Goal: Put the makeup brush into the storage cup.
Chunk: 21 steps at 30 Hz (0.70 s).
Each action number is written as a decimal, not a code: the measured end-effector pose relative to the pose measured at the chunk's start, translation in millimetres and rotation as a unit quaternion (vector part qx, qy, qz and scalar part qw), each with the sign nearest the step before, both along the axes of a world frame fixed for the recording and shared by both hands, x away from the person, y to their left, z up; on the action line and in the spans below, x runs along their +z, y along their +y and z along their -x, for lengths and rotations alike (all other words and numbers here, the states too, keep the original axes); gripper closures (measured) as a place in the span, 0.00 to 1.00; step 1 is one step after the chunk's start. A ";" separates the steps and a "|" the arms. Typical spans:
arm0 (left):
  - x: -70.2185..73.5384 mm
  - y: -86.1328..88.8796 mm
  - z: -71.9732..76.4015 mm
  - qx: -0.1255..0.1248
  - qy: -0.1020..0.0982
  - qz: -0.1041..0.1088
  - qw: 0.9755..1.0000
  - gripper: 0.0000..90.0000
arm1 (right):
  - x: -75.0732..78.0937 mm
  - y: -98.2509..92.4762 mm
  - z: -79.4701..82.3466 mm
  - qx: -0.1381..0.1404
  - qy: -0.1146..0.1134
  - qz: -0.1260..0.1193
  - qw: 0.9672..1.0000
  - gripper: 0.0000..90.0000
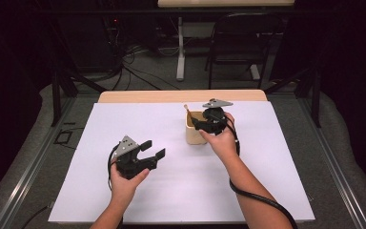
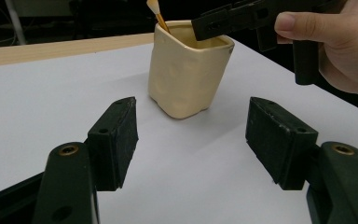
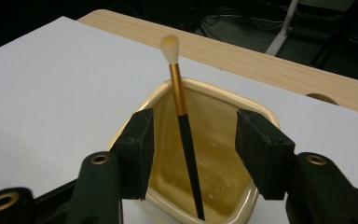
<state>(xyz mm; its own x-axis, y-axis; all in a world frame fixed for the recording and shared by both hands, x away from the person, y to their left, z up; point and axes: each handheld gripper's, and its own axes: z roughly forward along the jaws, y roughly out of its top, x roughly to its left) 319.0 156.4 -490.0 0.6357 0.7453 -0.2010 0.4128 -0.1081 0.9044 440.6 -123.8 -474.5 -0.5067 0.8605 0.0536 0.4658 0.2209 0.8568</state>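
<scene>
A cream square cup (image 1: 193,136) stands on the white sheet, right of the middle. In it a brush (image 3: 182,100) with a black handle, gold ferrule and pale tip leans upright. My right gripper (image 3: 193,140) hovers over the cup's mouth, open, with its jaws on either side of the brush handle and a gap on each side. In the high view the right gripper (image 1: 198,125) hangs over the cup's right rim. My left gripper (image 1: 154,149) is open and holds nothing, to the left of the cup and nearer me. The left gripper (image 2: 191,135) faces the cup (image 2: 186,70) from a short way off.
A white sheet (image 1: 138,119) covers most of the table, and a strip of bare wood (image 1: 181,96) shows along the far edge. Beyond the table stand a black chair (image 1: 240,43) and a white table leg (image 1: 180,52), with cables on the floor.
</scene>
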 end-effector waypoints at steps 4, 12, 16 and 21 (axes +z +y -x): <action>-0.1 0.8 -0.3 0.002 0.001 0.000 1.000 0.38 | 2.3 2.4 1.7 0.004 -0.001 0.003 1.000 0.49; -0.4 1.6 -0.7 0.002 0.001 0.003 1.000 0.38 | 7.6 4.6 5.2 0.006 -0.005 0.006 1.000 0.46; -0.7 1.5 -0.7 0.002 0.001 0.003 1.000 0.38 | 9.7 3.0 6.0 0.005 -0.003 0.004 1.000 0.46; -0.9 1.8 -1.0 0.003 0.003 0.000 1.000 0.38 | 10.6 0.4 7.7 0.005 -0.003 0.000 1.000 0.46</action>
<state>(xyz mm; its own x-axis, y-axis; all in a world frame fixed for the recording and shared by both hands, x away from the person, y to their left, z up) 320.0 158.2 -490.8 0.6301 0.7492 -0.2040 0.4184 -0.1063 0.9020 432.9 -123.5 -463.9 -0.5150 0.8557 0.0502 0.4580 0.2252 0.8600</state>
